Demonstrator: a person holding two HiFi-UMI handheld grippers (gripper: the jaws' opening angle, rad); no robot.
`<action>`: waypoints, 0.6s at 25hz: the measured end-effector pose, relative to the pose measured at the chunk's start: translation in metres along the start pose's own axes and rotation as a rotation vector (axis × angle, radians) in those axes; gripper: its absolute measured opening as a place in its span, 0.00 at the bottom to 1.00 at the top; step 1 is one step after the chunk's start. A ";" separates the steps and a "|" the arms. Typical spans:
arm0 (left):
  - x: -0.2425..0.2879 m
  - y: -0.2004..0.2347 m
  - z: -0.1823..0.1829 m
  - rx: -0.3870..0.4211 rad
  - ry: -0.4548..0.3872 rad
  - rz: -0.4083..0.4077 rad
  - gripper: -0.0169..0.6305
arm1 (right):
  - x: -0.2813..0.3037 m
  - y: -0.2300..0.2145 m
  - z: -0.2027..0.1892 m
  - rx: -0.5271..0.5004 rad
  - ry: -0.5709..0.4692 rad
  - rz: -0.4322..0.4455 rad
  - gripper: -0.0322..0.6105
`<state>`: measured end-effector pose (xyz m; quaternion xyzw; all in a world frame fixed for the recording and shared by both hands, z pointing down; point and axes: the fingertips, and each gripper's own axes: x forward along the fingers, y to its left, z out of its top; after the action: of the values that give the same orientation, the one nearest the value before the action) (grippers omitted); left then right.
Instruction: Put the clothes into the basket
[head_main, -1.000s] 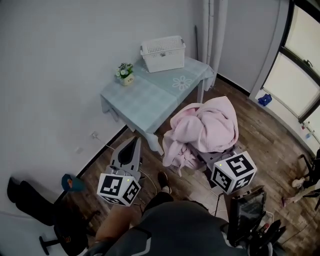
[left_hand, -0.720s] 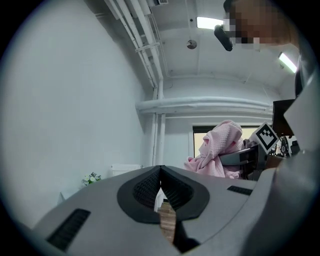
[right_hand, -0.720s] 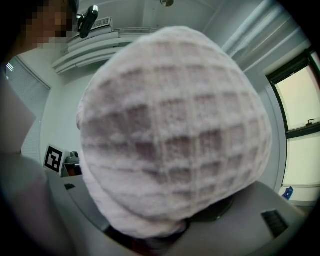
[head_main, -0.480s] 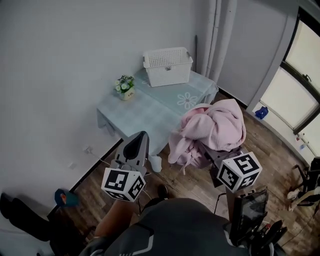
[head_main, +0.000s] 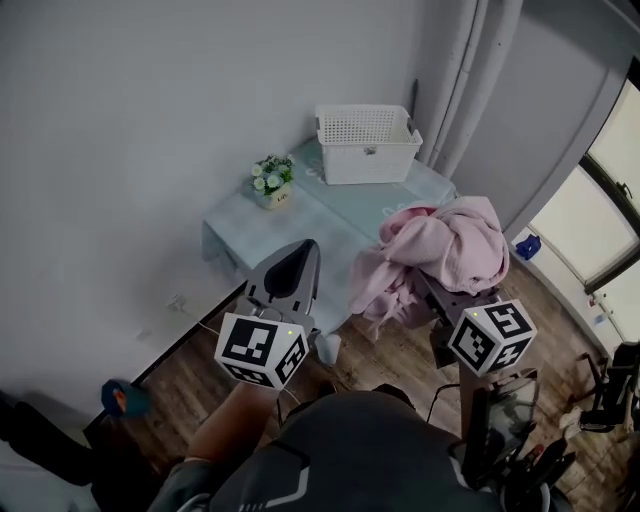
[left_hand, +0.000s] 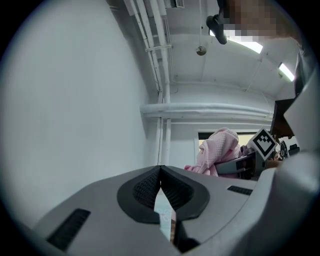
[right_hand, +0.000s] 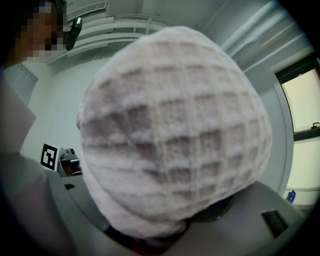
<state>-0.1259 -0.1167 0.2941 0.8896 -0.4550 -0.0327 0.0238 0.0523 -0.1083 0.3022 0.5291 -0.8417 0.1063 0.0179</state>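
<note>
Left tongs and right tongs neared the basket.
Right clamps pink clothes, filling its view; left closed, empty.

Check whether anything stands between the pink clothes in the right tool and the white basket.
Nothing visible does. The pink clothes, held in the right tool, hang at the right edge of the table; only its bare top lies before the open white basket. The flower pot stands off to the left.
</note>
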 end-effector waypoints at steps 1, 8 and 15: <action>0.009 0.011 -0.001 -0.003 0.006 0.000 0.04 | 0.014 -0.002 0.002 0.005 0.006 -0.002 0.57; 0.004 0.014 0.000 0.001 -0.017 0.008 0.04 | 0.020 0.001 0.007 -0.014 -0.019 0.005 0.57; 0.055 0.050 0.003 0.025 -0.013 0.061 0.04 | 0.086 -0.034 0.025 -0.008 -0.035 0.057 0.57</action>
<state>-0.1338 -0.1907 0.2931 0.8753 -0.4824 -0.0320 0.0104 0.0471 -0.2033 0.2958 0.5068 -0.8569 0.0943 0.0022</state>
